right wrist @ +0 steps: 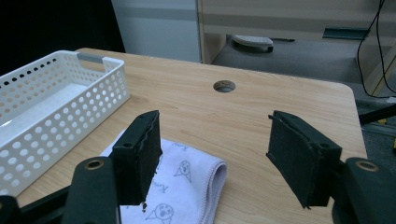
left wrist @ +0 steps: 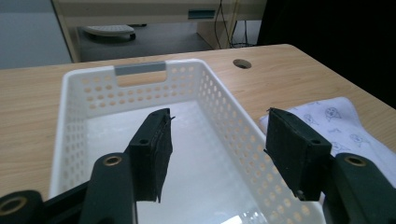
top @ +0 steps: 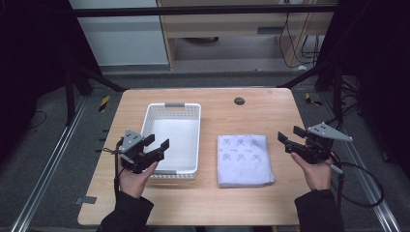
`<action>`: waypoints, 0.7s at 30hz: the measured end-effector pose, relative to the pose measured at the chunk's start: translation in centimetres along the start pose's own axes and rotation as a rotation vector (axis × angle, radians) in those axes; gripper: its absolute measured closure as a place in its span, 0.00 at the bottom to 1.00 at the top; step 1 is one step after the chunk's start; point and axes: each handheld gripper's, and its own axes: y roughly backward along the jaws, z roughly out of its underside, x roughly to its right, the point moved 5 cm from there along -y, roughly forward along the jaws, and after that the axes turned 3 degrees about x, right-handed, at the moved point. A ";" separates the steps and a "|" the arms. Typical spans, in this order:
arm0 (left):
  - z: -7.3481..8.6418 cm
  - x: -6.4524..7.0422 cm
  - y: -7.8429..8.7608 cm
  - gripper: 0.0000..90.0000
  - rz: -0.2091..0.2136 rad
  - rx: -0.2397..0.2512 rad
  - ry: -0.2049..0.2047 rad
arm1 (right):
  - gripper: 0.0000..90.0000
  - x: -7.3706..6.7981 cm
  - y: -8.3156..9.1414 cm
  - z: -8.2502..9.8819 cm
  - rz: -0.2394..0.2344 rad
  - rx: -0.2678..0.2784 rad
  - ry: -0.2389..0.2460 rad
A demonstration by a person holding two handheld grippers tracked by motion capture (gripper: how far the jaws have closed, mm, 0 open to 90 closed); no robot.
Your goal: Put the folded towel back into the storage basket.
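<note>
A: Where's the cloth (top: 245, 160)?

B: Folded flat on the tabletop (top: 251, 108), at about 5 o'clock from its middle, just beside the basket (top: 193, 140), which sits at 9 o'clock from it. The basket looks bare inside.

A: And the hands?

B: The left gripper (top: 157, 141) hovers over the basket's near left corner, fingers (left wrist: 152, 149) spread with nothing between them. The right gripper (top: 289, 135) hangs at 3 o'clock from the cloth, clear of its edge, fingers (right wrist: 299, 156) likewise apart and holding nothing. In the right gripper view the cloth's folded corner lies low, just under the left finger.

A: How will it handle?

B: I'd judge it light, soft and limp: a stack of thin layers that will sag and may fall open if pinched by one layer. Best to take it at two opposite edges, fingers closing over the whole thickness of the fold, one gripper at each side.
</note>
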 end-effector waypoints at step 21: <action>0.3 8.1 -5.4 0.47 0.117 -0.058 -0.085 | 0.32 0.4 -1.9 -0.4 -0.008 -0.017 0.003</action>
